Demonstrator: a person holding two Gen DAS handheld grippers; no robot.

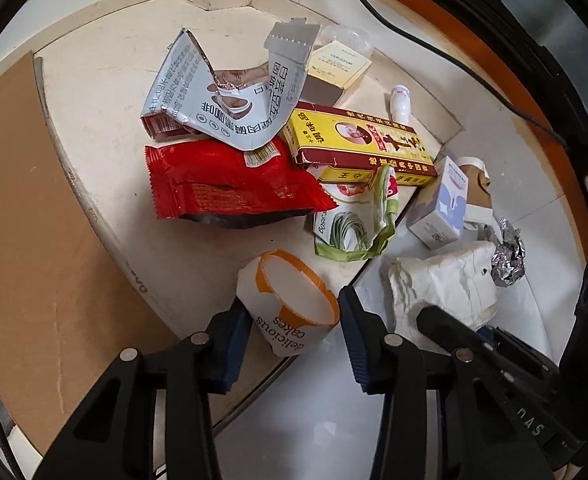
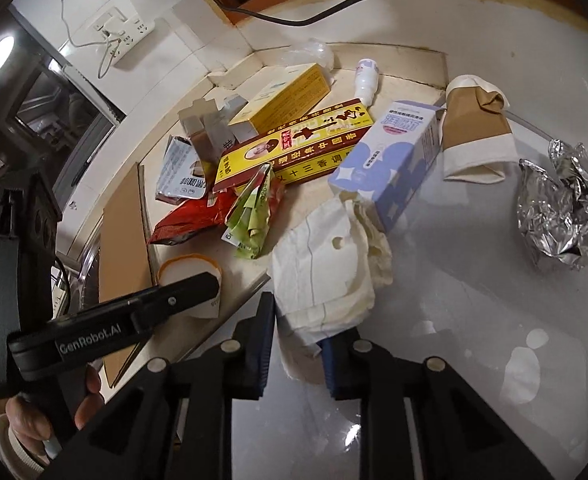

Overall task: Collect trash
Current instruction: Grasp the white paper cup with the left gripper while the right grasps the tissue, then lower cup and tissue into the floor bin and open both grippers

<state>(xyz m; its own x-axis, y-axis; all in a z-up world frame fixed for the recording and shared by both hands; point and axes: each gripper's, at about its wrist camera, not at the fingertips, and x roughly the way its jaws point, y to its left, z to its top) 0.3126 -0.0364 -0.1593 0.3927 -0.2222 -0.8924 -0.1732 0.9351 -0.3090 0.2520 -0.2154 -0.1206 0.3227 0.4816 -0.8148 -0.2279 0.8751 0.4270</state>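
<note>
Your left gripper (image 1: 294, 336) is straddling the cake cup (image 1: 290, 304), which is lying tipped on the cream board (image 1: 94, 92) with its orange-rimmed mouth facing twelve o'clock in the left wrist view. The left pad (image 1: 234, 348) is touching the cup's wall at nine o'clock, and the right pad (image 1: 354, 332) is sitting against the rim at three o'clock, so the jaws are grasping the cup.

Your right gripper (image 2: 296, 340) is pinching the white tissue (image 2: 334, 264). In the right wrist view the tissue's lower edge is running down between the two blue pads, both pressing on it, while the rest is fanning out toward twelve o'clock. The tissue is lying on the white table (image 2: 474, 300), just off the board's edge.

From the cup, the red wrapper (image 1: 222, 188) is lying at eleven o'clock and the green packet (image 1: 354, 224) at one o'clock, near but apart from the cup. Beyond them the silver wrapper (image 1: 222, 92) is arching over the red one, and the yellow box (image 1: 358, 140) is resting at one o'clock.

From the tissue, the blue-and-white carton (image 2: 390, 160) is lying at one o'clock, its near end touching the tissue. The brown paper (image 2: 478, 128) is beside the carton's far end, and the foil ball (image 2: 562, 212) is sitting well apart at two o'clock. Your left gripper's black body is crossing the cup at nine o'clock in this view.
</note>
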